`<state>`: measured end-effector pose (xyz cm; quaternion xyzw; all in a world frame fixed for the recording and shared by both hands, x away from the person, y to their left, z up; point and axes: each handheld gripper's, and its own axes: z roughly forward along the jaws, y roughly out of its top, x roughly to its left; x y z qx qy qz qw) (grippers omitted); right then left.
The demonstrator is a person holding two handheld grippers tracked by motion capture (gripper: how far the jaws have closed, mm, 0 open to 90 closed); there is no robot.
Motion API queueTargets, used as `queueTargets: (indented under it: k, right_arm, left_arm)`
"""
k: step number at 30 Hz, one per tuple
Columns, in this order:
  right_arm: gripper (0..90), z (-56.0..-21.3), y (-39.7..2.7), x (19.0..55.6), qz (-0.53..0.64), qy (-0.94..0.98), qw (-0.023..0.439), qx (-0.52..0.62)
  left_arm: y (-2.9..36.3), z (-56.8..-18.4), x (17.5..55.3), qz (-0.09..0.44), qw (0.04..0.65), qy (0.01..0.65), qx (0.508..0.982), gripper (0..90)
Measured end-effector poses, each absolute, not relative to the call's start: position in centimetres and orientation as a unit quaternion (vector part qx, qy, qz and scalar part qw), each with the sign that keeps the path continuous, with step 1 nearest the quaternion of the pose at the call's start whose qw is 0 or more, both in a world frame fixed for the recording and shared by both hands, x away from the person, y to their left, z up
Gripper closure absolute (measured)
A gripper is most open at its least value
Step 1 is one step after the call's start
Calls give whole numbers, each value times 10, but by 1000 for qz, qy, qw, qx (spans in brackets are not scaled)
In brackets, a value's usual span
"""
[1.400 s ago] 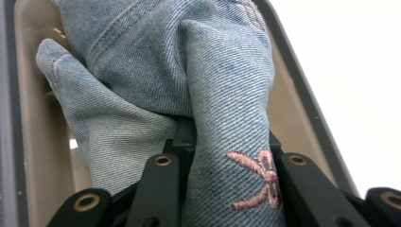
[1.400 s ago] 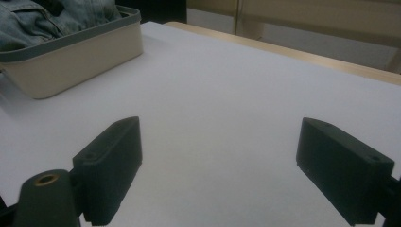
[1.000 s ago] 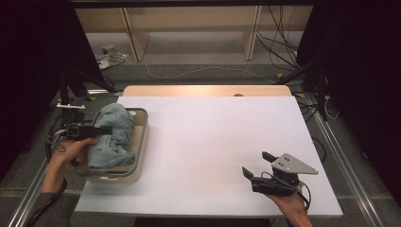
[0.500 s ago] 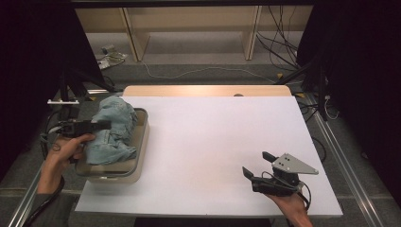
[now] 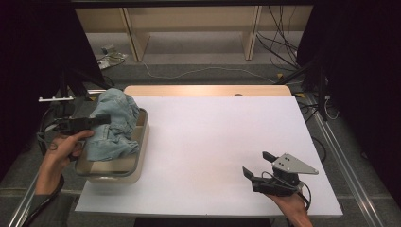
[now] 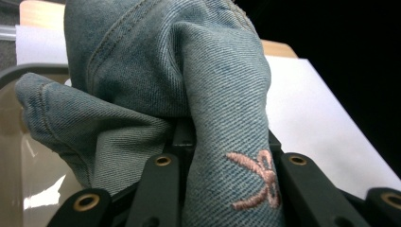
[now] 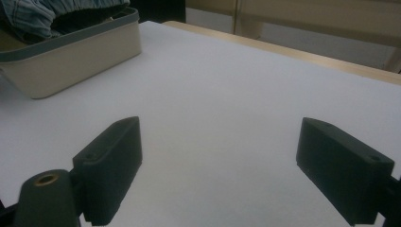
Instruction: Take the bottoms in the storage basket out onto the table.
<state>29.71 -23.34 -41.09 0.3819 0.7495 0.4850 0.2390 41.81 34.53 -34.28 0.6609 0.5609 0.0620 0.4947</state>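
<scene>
Denim garment (image 5: 113, 125), soft and floppy, bunched over the beige bin (image 5: 137, 163) at table's left; left gripper (image 5: 97, 120) clamped on a fold. Best held at thick seams, as loose cloth may slip. Right gripper (image 5: 257, 165) gaping, empty, resting on the white table (image 5: 213, 142).

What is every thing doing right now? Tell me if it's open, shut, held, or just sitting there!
Left gripper: shut, its fingers pinching the denim garment.
Denim garment: crumpled, gripped and partly lifted, its lower part in the tub.
Tub: upright at the table's left edge, holding the garment.
Right gripper: open, holding nothing, low at the table's near right.
Table: white top, bare in the middle.
</scene>
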Motion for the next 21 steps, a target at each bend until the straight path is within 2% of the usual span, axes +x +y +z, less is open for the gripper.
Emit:
queueTargets:
  k: [21]
  right_arm:
    - [163, -411, -233, 297, 485, 750, 239, 381]
  left_arm:
    - [335, -333, 414, 73, 527, 550, 644, 700]
